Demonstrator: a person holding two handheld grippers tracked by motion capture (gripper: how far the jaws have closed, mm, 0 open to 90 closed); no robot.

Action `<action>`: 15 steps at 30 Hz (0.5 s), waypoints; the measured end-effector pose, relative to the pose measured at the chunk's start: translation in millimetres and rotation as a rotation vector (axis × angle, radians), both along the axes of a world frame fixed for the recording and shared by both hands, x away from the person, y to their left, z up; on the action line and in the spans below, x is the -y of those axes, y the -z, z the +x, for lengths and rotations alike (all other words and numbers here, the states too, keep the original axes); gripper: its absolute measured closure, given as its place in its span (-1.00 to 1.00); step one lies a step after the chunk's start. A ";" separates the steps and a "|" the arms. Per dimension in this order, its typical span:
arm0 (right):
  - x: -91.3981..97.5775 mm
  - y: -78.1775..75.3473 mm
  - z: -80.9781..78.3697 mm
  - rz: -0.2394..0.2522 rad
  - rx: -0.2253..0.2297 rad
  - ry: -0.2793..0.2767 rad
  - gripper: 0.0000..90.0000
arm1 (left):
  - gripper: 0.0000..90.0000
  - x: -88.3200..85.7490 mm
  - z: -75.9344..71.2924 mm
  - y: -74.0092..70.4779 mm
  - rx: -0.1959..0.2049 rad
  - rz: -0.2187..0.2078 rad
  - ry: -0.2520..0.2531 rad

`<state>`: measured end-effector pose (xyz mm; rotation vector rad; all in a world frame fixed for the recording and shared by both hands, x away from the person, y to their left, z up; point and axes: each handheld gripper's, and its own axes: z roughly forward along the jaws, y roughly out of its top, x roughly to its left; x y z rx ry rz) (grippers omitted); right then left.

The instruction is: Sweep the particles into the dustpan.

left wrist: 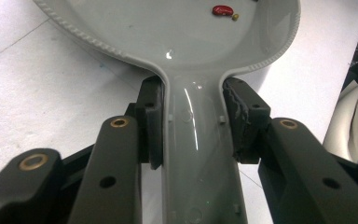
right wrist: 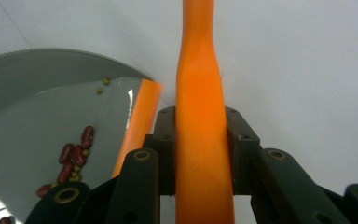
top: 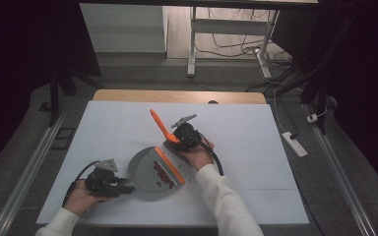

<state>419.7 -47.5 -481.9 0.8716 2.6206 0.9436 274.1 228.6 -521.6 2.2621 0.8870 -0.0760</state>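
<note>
My left gripper (top: 128,186) pinches the dustpan (top: 145,172) handle, my right gripper (top: 176,139) the orange brush (top: 161,127); tilting risks spilling beans (top: 162,175).

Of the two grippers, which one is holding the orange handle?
The right gripper: its jaws clamp the orange handle. The left gripper clamps the grey dustpan handle instead.

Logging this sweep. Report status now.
Left hand-held gripper shut on grey dustpan handle. Right hand-held gripper shut on orange brush handle. Red beans in pan.
</note>
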 end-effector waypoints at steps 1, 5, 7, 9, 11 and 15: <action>-2.0 0.2 -0.9 -0.002 0.000 -0.002 0.56 | 0.36 0.0 0.0 0.0 0.000 0.000 0.000; -7.9 0.9 -6.9 0.001 -0.018 -0.029 0.56 | 0.36 0.0 0.2 -0.1 -0.001 0.000 0.000; -10.0 0.9 -10.4 -0.002 -0.021 -0.033 0.56 | 0.37 0.2 0.2 0.1 -0.002 0.002 0.000; -10.3 1.0 -12.1 0.006 -0.030 -0.048 0.56 | 0.36 0.5 0.1 0.1 -0.002 0.004 -0.001; -11.7 0.9 -15.0 0.007 -0.028 -0.059 0.56 | 0.37 0.5 0.2 0.3 -0.002 0.005 0.000; -15.9 -3.0 -22.9 0.066 -0.071 -0.115 0.56 | 0.36 0.7 0.1 0.4 -0.001 0.004 -0.002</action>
